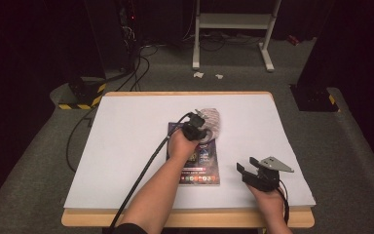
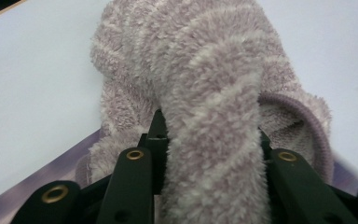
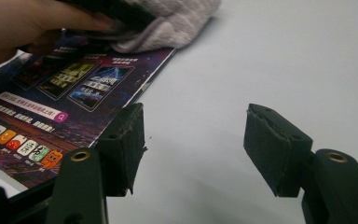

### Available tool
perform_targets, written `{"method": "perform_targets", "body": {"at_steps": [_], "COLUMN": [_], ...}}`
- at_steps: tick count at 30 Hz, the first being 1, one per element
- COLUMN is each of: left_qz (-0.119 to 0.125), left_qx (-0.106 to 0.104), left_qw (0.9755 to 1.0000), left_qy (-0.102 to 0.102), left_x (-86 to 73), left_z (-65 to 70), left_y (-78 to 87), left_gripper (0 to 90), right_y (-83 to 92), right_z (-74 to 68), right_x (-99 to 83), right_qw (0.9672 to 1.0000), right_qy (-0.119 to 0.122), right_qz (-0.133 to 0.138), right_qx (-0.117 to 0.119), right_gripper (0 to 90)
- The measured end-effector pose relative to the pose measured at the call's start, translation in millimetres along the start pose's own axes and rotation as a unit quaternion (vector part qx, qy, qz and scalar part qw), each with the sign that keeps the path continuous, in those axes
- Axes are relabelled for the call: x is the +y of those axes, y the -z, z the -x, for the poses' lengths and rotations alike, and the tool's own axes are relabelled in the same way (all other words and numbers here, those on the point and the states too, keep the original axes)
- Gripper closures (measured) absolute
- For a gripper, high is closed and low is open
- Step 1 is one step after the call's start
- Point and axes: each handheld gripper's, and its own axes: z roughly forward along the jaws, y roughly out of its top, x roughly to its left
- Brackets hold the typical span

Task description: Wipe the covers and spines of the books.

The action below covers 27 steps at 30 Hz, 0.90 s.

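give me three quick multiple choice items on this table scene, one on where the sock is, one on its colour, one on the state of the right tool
1. Where does the sock lie?
A. at the far end of the booklet
B. on the floor
C. under the right tool

2. What colour is the sock?
A. bright red
B. pale lilac with lighter stripes
C. black

3. How is the right tool?
A. shut on the sock
B. shut on the booklet
C. open, holding nothing

Answers:
1 A, the high view shows it at the booklet's far end, in the left tool.
2 B, the left gripper view shows fuzzy lilac stripes.
3 C, the right gripper view shows bare table between its jaws.
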Motion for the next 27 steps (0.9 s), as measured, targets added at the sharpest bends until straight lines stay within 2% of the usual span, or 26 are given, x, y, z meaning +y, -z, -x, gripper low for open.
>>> {"method": "perform_targets", "body": {"at_steps": [7,11,15,17,22,27], "left_qz": [-0.01,-0.009,-0.004,0.0,0.018,0.016], "left_qx": [0.035,0.051,0.064,0.063,0.069,0.077], "left_qw": [0.9989,0.9974,0.9957,0.9952,0.9946,0.9928], "left_qy": [0.03,0.051,0.067,0.075,0.075,0.091], "left_x": [-34.9,-50.9,-62.9,-66.5,-75.3,-97.6], "left_z": [-51.5,-74.9,-89.9,-95.0,-104.3,-115.2], "left_y": [28.6,40.0,49.0,54.4,75.3,93.0], "left_gripper": [65.1,65.1,65.1,65.1,65.1,65.1], "right_y": [-1.0,-2.2,-4.1,-4.1,-2.9,-4.6], "right_z": [-2.1,-3.8,-7.8,-8.2,-7.0,-9.0], "right_x": [1.0,0.5,-0.2,0.0,0.5,0.0], "right_qw": [1.0,0.9999,0.9998,0.9998,0.9998,0.9997], "right_qy": [0.007,0.008,0.018,0.018,0.018,0.022], "right_qz": [-0.002,-0.005,-0.009,-0.008,-0.005,-0.009], "right_qx": [-0.002,-0.004,-0.006,-0.007,-0.008,-0.009], "right_gripper": [38.3,38.4,38.5,38.5,38.9,38.9]}}
